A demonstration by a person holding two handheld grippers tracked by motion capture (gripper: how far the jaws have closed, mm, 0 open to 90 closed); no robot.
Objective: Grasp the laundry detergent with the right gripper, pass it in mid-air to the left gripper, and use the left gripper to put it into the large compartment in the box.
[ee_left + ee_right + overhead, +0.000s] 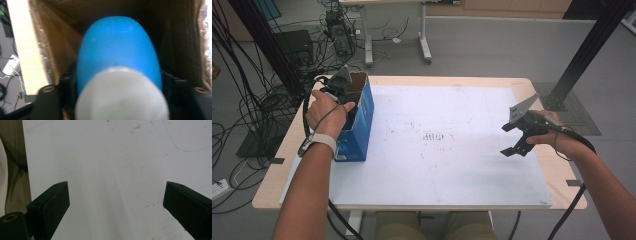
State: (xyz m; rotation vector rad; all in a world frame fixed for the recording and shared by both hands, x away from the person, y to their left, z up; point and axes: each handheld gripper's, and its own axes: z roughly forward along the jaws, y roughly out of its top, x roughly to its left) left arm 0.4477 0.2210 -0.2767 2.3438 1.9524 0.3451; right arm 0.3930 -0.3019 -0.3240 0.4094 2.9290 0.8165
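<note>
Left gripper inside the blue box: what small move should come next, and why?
Probably open a little wider and lift straight out. The left gripper sits inside the cardboard box with the blue bottle between its jaws, already deep in the box; the right gripper hangs open over the white mat.

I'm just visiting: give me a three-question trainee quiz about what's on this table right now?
1. True or false: the right tool holds something.
2. Inside what is the left tool working?
3. The blue object between the left tool's jaws has: A) a white cap, B) a red cap, C) no cap.

Key: 1. False, it hangs open over the white mat. 2. The open cardboard box. 3. A.
</note>
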